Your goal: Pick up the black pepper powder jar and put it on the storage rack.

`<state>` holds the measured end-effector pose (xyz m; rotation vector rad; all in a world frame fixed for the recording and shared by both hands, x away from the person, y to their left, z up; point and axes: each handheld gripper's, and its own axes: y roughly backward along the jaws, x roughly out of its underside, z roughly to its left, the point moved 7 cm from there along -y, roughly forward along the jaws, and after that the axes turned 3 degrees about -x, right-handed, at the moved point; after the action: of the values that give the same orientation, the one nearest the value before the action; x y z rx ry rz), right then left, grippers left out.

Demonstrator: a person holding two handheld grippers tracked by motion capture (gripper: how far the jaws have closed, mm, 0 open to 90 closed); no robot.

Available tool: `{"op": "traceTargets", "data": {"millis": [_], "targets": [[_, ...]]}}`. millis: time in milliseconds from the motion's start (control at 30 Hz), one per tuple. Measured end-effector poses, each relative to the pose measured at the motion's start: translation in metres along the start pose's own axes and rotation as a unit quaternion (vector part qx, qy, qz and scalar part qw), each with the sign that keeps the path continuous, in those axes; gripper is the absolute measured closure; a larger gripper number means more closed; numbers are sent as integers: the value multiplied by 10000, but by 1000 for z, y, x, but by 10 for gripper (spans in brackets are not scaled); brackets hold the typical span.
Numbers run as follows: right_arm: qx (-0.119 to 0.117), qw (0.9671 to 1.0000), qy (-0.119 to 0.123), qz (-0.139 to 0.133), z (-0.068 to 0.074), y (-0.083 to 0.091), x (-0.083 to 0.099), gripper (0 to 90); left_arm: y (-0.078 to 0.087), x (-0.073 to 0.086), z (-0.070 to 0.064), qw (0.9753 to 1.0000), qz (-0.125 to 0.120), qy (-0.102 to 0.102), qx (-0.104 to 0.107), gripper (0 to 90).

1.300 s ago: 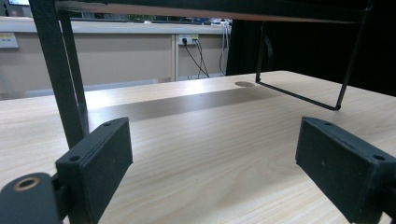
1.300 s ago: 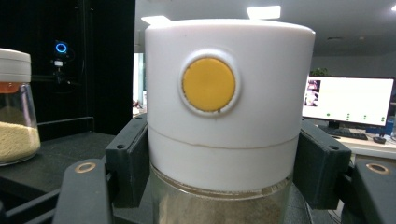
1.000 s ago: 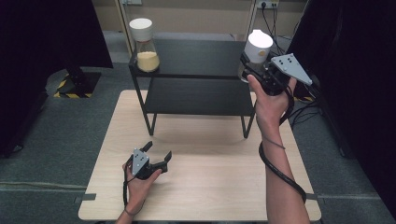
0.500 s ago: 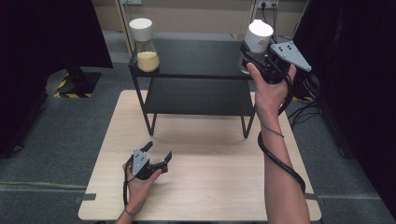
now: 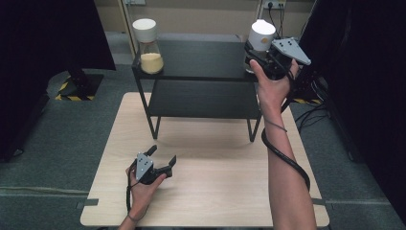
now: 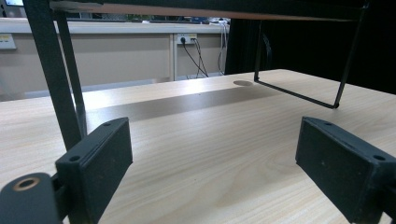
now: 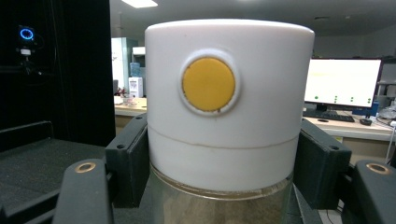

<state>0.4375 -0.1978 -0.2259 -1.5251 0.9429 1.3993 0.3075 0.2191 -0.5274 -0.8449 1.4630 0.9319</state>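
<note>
Black two-tier shelf (image 5: 201, 60) stands at the wooden table's (image 5: 215, 191) far edge. My right gripper (image 5: 256, 53) is clamped on the white-lidded jar (image 7: 224, 116) at the shelf top's right corner; lifting it clear looks next. My left gripper (image 5: 160, 160) rests spread wide, holding nothing, near the table's front-left.

A rack (image 5: 201, 98) stands at the counter's (image 5: 215, 191) far edge. On its top shelf, one jar (image 5: 148, 45) sits left and another jar (image 5: 261, 38) right, between the right tongs (image 5: 256, 52). The left tongs (image 5: 163, 155) rest on the counter before the rack.
</note>
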Motion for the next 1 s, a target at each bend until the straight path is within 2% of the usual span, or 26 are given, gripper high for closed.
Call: {"op": "traceTargets", "data": {"millis": [433,533,600,800,900,1000], "targets": [[17,9999,91,48,0,-6,4,304,0,0,0,10000,-5,-6,-3,100],[51,10000,35,48,1,-6,4,273,0,0,-1,10000,-11,-10,-4,101],[75,10000,4,53,1,-5,3,220,0,0,0,10000,-9,-10,-3,101],[-32,9998,-122,132,-1,3,1,96,0,0,-1,10000,-6,-26,-7,101],[-172,9996,-206,131,-2,13,3,90,0,0,-1,10000,-20,-7,0,101],[-266,9995,-139,45,0,25,4,83,0,0,-1,10000,14,-40,-5,101]]}}
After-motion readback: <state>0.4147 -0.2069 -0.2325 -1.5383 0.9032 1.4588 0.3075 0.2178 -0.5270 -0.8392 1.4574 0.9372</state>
